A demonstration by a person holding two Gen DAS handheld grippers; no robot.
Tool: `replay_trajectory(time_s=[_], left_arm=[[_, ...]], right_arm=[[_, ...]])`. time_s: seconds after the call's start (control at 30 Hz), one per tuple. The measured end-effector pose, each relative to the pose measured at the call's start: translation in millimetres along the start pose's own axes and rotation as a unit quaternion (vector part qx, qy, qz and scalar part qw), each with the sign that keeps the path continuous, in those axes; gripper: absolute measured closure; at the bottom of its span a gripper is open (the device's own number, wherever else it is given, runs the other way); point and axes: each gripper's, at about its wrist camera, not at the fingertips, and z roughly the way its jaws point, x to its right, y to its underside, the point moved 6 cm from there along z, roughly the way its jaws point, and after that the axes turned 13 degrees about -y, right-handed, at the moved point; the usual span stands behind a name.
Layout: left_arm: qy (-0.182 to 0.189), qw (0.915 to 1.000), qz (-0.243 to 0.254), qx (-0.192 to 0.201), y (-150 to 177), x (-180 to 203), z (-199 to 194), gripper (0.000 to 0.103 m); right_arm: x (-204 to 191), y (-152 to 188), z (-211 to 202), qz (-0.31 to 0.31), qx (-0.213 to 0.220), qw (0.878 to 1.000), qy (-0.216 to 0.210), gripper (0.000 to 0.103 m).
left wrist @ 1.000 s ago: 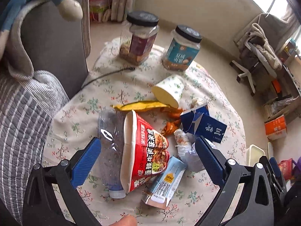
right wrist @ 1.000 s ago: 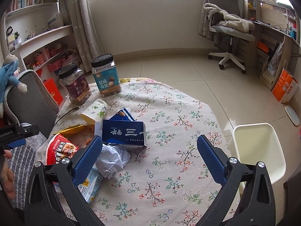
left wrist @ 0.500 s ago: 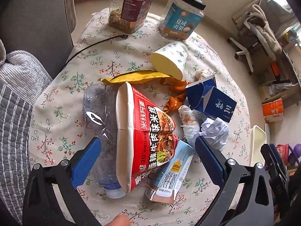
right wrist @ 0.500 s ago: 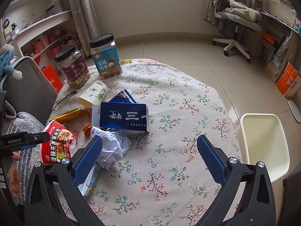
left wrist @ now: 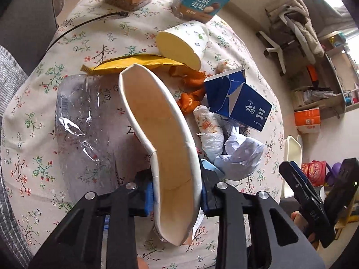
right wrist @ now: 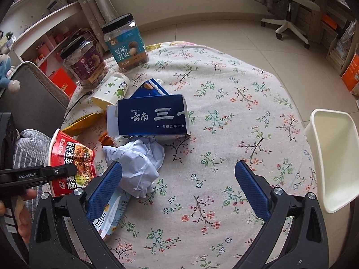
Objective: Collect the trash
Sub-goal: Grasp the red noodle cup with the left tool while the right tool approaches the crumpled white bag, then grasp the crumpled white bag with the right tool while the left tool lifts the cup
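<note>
The noodle bowl is squashed flat between the left gripper's closed blue pads, among the litter at the table's left edge. The left view shows its pale inside; the right view shows its red printed wall and the bin beside the table. Only the left view shows the clear bottle just left of the bowl. The right gripper hangs open, empty, over the cloth beside the crumpled paper and blue carton. A second ago the left fingers stood wide apart around the bowl; now they have clamped it.
</note>
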Motion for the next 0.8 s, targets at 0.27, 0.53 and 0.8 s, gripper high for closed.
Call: replay_trajectory(time_s=[0.27, 0.53, 0.8], left_arm=[[0.04, 0.9959, 0.023, 0.078, -4, 17, -44, 0.073], [0.023, 0.9912, 0.012, 0.13, -15, 2, -63, 0.073], [0.008, 0.9867, 0.024, 0.161, -16, 12, -72, 0.073]], right_arm=[[-26, 4, 28, -0.037, -0.028, 0.998, -0.048, 0.007], [-41, 13, 56, -0.056, -0.07, 0.994, -0.067, 0.042], [-43, 6, 36, -0.058, -0.041, 0.996, -0.061, 0.052]])
